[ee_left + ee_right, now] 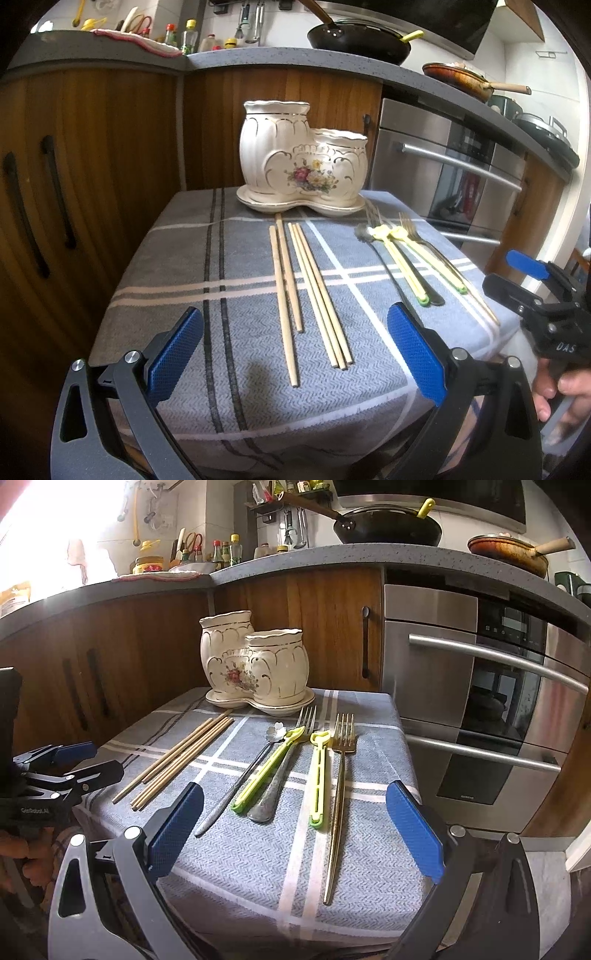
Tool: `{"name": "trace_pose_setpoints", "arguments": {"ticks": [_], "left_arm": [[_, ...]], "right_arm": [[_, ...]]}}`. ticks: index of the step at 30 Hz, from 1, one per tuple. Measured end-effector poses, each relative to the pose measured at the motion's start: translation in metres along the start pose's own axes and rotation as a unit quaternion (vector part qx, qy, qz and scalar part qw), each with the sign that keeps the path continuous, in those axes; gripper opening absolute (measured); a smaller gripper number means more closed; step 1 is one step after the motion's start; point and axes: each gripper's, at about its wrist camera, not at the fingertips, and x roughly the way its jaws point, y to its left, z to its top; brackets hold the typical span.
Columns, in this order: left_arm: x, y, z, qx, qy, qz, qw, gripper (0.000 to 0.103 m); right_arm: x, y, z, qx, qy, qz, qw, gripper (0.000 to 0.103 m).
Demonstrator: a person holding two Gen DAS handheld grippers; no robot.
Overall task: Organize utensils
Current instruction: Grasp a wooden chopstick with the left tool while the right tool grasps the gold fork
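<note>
A cream two-pot ceramic holder (303,158) (255,664) with a flower motif stands at the far side of the cloth-covered table (236,406). Several wooden chopsticks (310,291) (177,764) lie in front of it, just ahead of my open left gripper (295,354). To their right lie a flower-headed spoon (240,775), a silver fork (284,760), a gold fork (340,794) and two yellow-green plastic utensils (319,779). My right gripper (295,827) (506,273) hovers open near the front edge, with the forks' handles between its pads. Neither holds anything.
Wooden cabinets (92,166) close in on the left and behind. A steel oven (480,709) stands right of the table. A wok (388,528) and pan (509,554) sit on the counter above. The left gripper (99,760) shows at the left edge, held by a hand.
</note>
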Motion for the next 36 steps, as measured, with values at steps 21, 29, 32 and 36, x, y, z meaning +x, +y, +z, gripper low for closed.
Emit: {"name": "trace_pose_setpoints", "arguments": {"ticks": [21, 29, 32, 36], "left_arm": [[0.004, -0.004, 0.002, 0.016, 0.007, -0.007, 0.9998, 0.096], [0.029, 0.015, 0.009, -0.004, 0.059, -0.007, 0.9982, 0.061], [0.040, 0.019, 0.021, 0.005, 0.070, 0.001, 0.9975, 0.054], [0.057, 0.022, 0.036, 0.019, 0.087, 0.016, 0.9958, 0.039]], "right_arm": [[0.003, -0.001, -0.002, 0.003, 0.010, -0.001, 1.000, 0.096], [0.015, -0.013, 0.002, 0.026, 0.042, -0.011, 0.999, 0.070], [0.020, -0.020, 0.008, 0.033, 0.052, -0.011, 0.998, 0.065], [0.035, -0.028, 0.018, 0.035, 0.076, -0.015, 0.996, 0.054]]}}
